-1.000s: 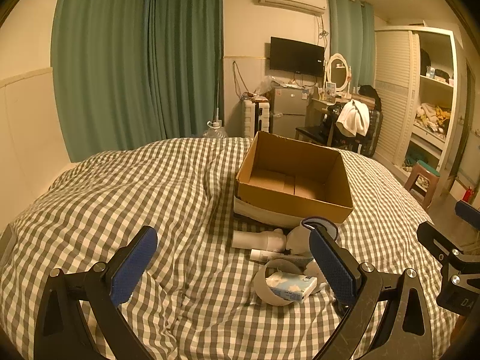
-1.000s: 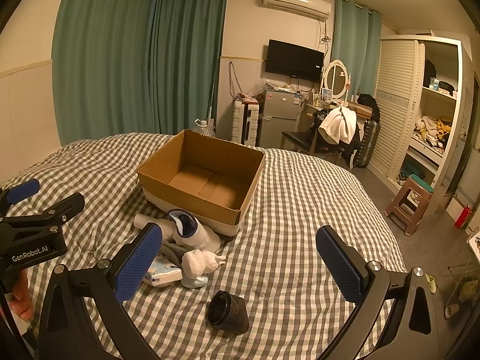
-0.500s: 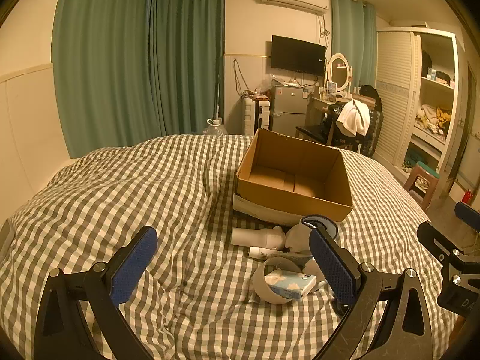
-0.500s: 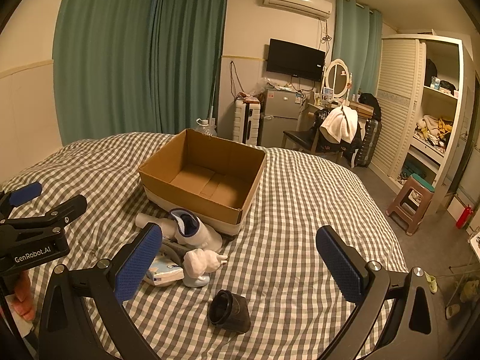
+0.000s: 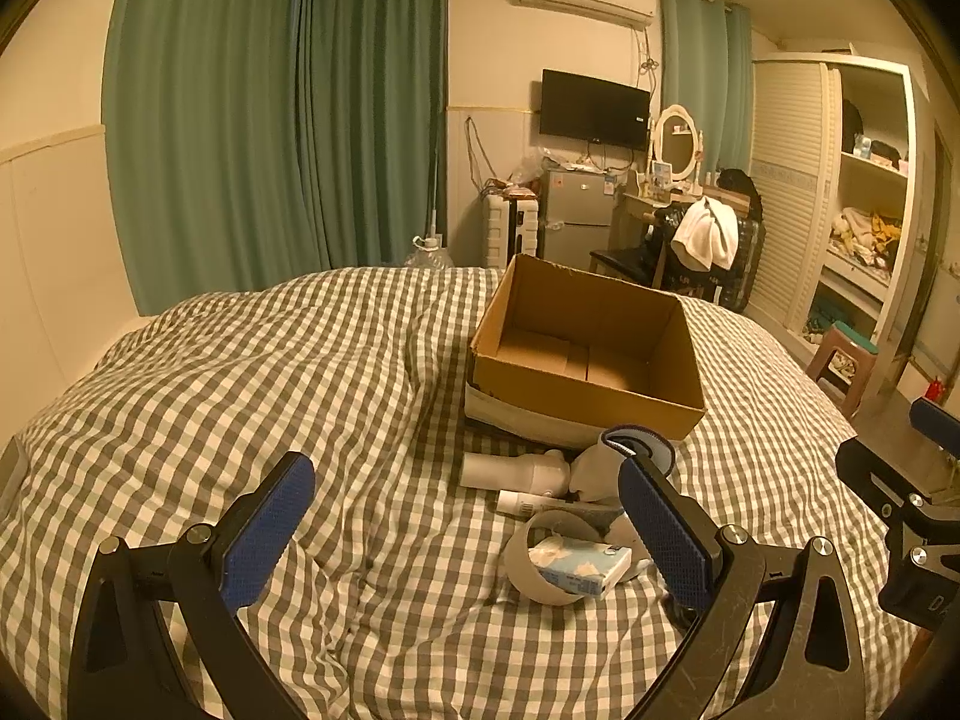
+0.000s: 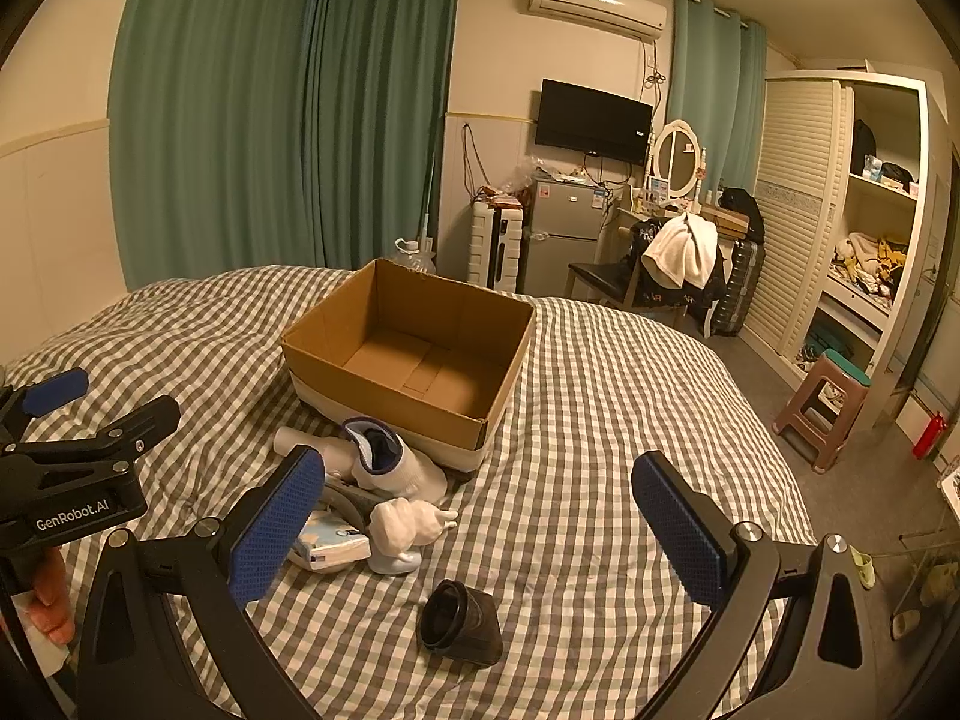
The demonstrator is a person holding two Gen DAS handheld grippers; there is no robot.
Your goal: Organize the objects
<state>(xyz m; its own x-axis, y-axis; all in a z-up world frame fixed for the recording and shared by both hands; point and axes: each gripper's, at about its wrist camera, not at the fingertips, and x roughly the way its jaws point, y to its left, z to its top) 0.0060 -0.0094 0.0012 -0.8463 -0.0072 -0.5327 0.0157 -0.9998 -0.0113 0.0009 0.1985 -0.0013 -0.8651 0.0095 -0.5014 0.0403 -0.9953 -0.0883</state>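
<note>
both grippers are wide open and hold nothing. the left gripper [image 5: 465, 531] and the right gripper [image 6: 480, 531] are side by side, pointing forward.

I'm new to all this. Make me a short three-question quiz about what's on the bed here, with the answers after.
1. True or false: the cardboard box already has something in it.
2. Which thing lies nearest the right gripper? A) black cap B) tissue pack C) white bottle
3. Fill in: both the right and the left gripper are ____ and hold nothing.

Key: 1. False, its floor is bare. 2. A, the cap lies alone on the checked cover, between the fingers in the right wrist view; the others sit in the pile by the box. 3. Open.
</note>
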